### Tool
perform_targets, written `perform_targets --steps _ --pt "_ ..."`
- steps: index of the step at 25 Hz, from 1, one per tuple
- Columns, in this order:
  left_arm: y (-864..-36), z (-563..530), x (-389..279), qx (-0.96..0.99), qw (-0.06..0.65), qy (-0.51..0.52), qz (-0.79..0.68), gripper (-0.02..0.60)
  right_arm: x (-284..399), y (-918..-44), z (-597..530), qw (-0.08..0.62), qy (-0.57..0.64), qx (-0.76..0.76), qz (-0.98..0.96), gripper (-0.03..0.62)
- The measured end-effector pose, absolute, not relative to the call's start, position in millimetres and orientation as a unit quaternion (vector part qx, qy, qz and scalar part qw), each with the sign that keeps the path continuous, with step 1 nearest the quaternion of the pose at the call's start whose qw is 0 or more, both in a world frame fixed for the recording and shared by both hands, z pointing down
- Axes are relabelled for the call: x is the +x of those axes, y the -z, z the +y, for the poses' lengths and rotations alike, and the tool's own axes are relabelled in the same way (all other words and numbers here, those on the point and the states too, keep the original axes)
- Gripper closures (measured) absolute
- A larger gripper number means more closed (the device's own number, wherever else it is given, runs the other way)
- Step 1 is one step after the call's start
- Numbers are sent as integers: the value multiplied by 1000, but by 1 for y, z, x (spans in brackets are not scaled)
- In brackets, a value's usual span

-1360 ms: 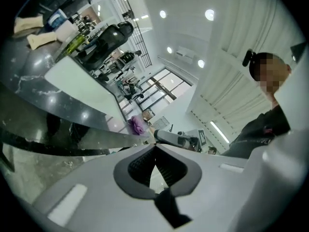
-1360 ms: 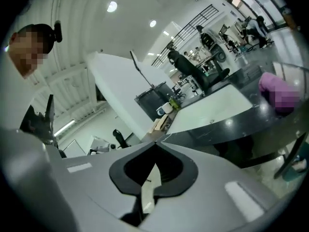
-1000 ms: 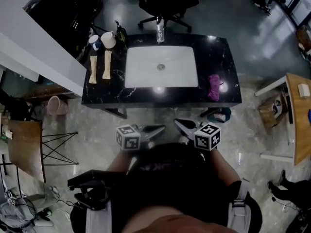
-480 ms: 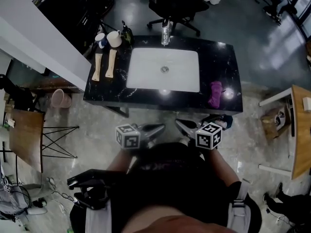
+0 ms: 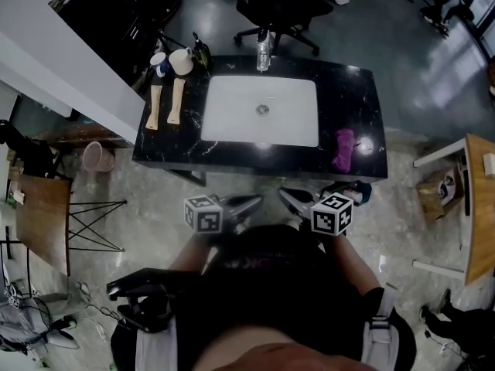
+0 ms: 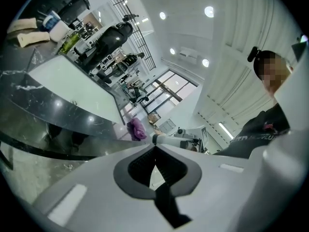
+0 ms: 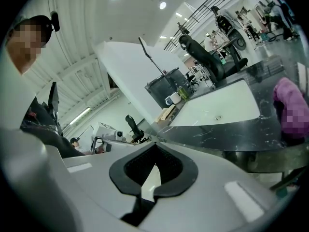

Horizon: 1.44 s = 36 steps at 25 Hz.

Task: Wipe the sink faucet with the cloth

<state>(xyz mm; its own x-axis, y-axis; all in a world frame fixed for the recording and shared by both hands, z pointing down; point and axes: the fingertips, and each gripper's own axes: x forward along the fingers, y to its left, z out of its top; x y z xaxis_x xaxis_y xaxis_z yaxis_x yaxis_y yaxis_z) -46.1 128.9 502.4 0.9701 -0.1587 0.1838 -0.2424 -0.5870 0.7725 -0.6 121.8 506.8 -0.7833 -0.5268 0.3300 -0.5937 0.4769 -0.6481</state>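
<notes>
A purple cloth (image 5: 343, 147) lies crumpled on the right end of the black marble counter (image 5: 363, 91). The chrome faucet (image 5: 264, 52) stands behind the white basin (image 5: 261, 110). Both grippers hang in front of the counter, close to the person's body and well short of the cloth. In the head view my left gripper (image 5: 254, 203) and right gripper (image 5: 286, 198) point toward each other. Both are shut with nothing between the jaws. The cloth (image 6: 137, 128) shows small and far beyond my left gripper (image 6: 154, 146). It appears again as the cloth (image 7: 289, 105), at the right beyond my right gripper (image 7: 154, 144).
Two cups (image 5: 172, 62), a dark bottle (image 5: 201, 52) and two wooden pieces (image 5: 165, 105) sit on the counter's left end. An office chair (image 5: 278, 6) stands behind the sink. A pink bin (image 5: 97, 157) is at the left, a wooden table (image 5: 481, 199) at the right.
The head view has shifted slightly, so the counter sits a little lower and further right. Both grippers stay shut in the same place.
</notes>
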Motion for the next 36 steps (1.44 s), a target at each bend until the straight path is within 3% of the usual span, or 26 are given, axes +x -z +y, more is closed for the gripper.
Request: perform_targets --steps 36 --pt "-507 133 -50 888 443 -38 -114 581 -9 -509 127 56 -381 314 -868 583"
